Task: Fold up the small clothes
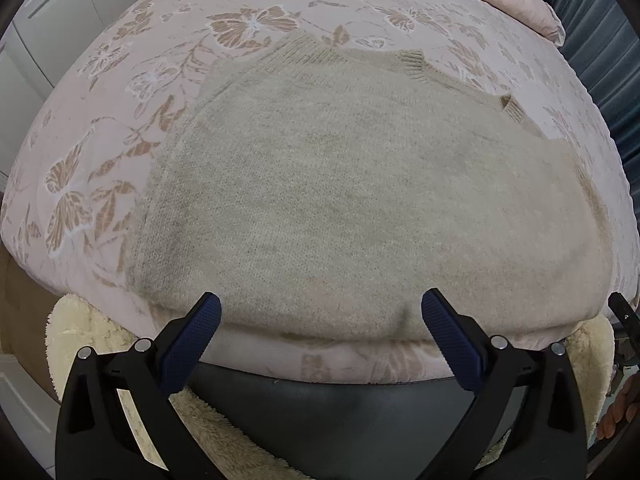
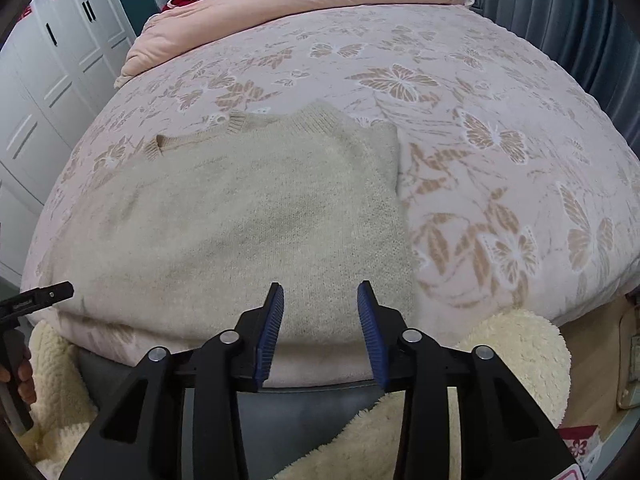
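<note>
Pink bedspread point(image 1: 100, 160) with butterfly print, one, spread over the whole bed. Folded pink quilt point(image 2: 280, 4), one, at the far end. Cream fleece point(image 2: 516, 356), draped below the near edge; one piece or two, could not tell.

Beige knit sweater point(image 1: 360, 200), one, lay flat on the bedspread at the near edge, hem toward the tongs. Appeared partly folded: sides looked turned in to straight edges, two ribbed cuffs point(image 1: 414, 62) showing near the collar. Judged still to do: folding the body hem to collar, perhaps once more.

Left tongs point(image 1: 320, 312), one, stood wide open above the hem, nothing between the pads. Right tongs point(image 2: 320, 304), one, narrowly parted over the hem, gripping nothing; no cloth seen between the pads.
</note>
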